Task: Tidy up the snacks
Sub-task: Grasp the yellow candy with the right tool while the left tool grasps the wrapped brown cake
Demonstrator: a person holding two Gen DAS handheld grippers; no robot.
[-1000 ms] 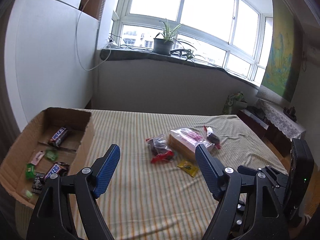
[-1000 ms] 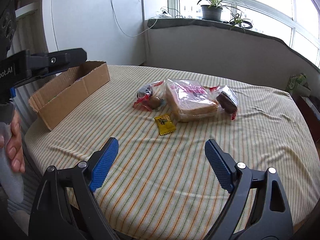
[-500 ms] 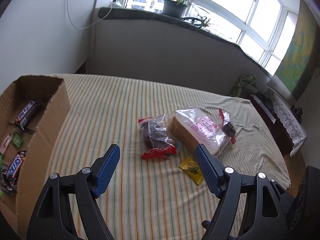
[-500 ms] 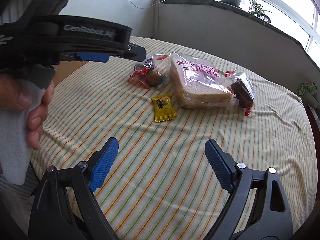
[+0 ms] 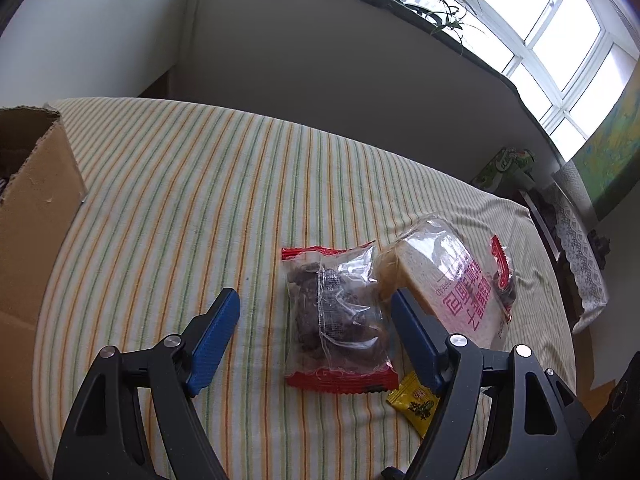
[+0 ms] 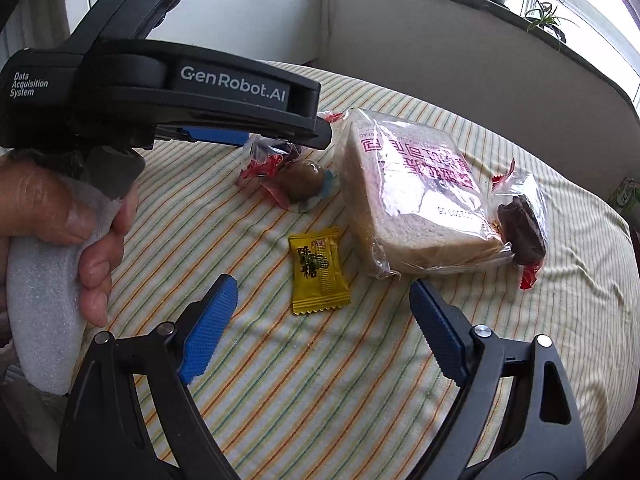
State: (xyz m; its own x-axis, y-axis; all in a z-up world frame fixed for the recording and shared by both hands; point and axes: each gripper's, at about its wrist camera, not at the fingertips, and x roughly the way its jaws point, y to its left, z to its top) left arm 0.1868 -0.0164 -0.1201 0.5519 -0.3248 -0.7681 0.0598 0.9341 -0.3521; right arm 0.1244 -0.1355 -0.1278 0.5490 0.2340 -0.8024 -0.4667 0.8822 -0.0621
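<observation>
My left gripper (image 5: 316,320) is open and hovers over a clear red-edged packet of dark snacks (image 5: 336,316), which lies between its fingers. A bagged slice of bread (image 5: 452,276) lies to the right, and a small yellow candy packet (image 5: 414,402) sits by the right finger. My right gripper (image 6: 320,320) is open and empty, just short of the yellow candy packet (image 6: 318,270). The bread (image 6: 416,196), a dark cake in a clear wrapper (image 6: 522,224) and a round brown sweet (image 6: 300,180) lie beyond it. The left gripper's body (image 6: 180,96) partly hides the red-edged packet.
A cardboard box (image 5: 32,208) stands at the left on the striped tablecloth (image 5: 180,200). A low grey wall with a plant-lined sill (image 5: 360,52) runs behind the table. A cabinet with a lace cloth (image 5: 580,240) stands at the right.
My left gripper has moved right and down over the red-edged packet, and the box has slid out to the left edge. My right gripper has closed in on the yellow candy packet.
</observation>
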